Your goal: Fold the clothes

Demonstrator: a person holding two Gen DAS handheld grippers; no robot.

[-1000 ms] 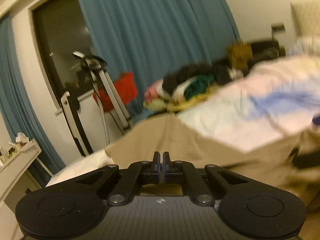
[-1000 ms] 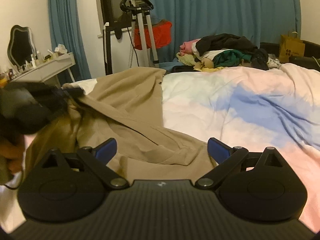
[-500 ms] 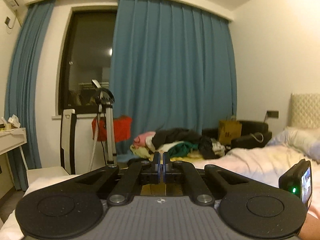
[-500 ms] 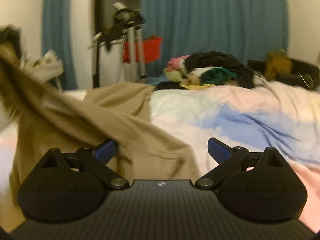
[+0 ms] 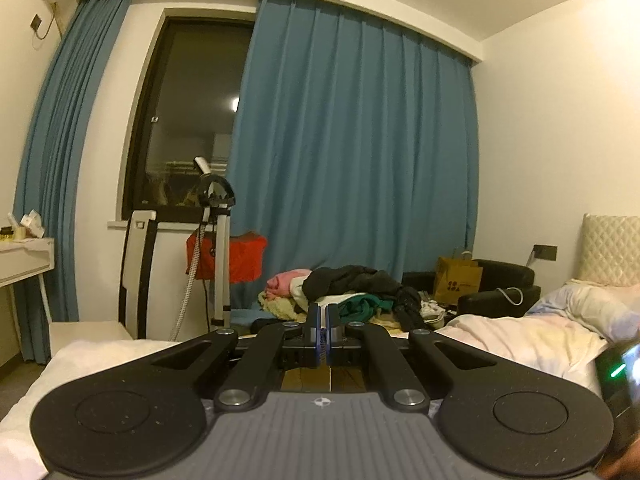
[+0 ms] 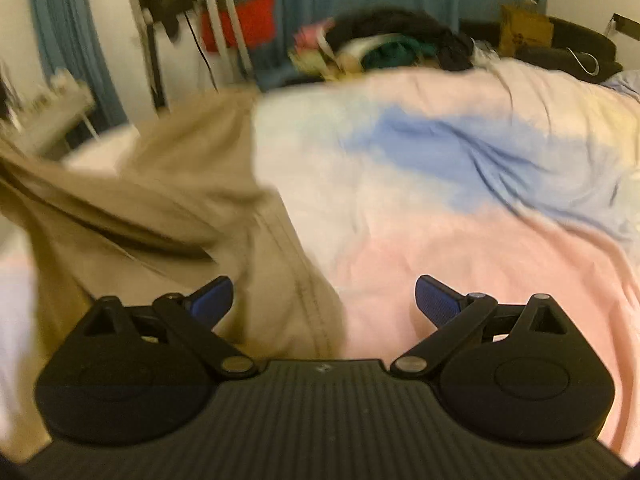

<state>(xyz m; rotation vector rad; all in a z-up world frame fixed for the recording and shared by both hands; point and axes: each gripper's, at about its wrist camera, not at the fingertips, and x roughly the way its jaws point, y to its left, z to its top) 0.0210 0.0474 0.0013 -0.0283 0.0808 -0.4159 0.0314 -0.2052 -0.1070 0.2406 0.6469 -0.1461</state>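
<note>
In the left wrist view, you are pointing your left tongs (image 5: 321, 320) level across the room, toward the blue curtain (image 5: 352, 152) and the dark window (image 5: 188, 120). Their two blue pads are sitting pressed together with only a hairline between them. A small patch of tan cloth is showing just under the closed tips, but you cannot tell from here whether the pads are pinching it. The pile of clothes (image 5: 344, 292) is lying well beyond the tips, at the far end of the bed (image 5: 520, 340), next to the red bag (image 5: 236, 258) and the brown paper bag (image 5: 456, 282). A device with a green light (image 5: 618, 372) is showing at the right edge.

In the right wrist view, you are tilting your right tongs (image 6: 324, 300) down over the bed, and they are standing wide open with nothing gripped. The tan trousers (image 6: 180, 208) are lying on the pastel duvet (image 6: 440, 200), spreading from the left edge in toward the middle. Their seamed edge is running down between the two blue pads, closer to the left pad, and it is passing under the tongs' body. The right pad is hanging over bare pink duvet. This view is blurred.
</note>
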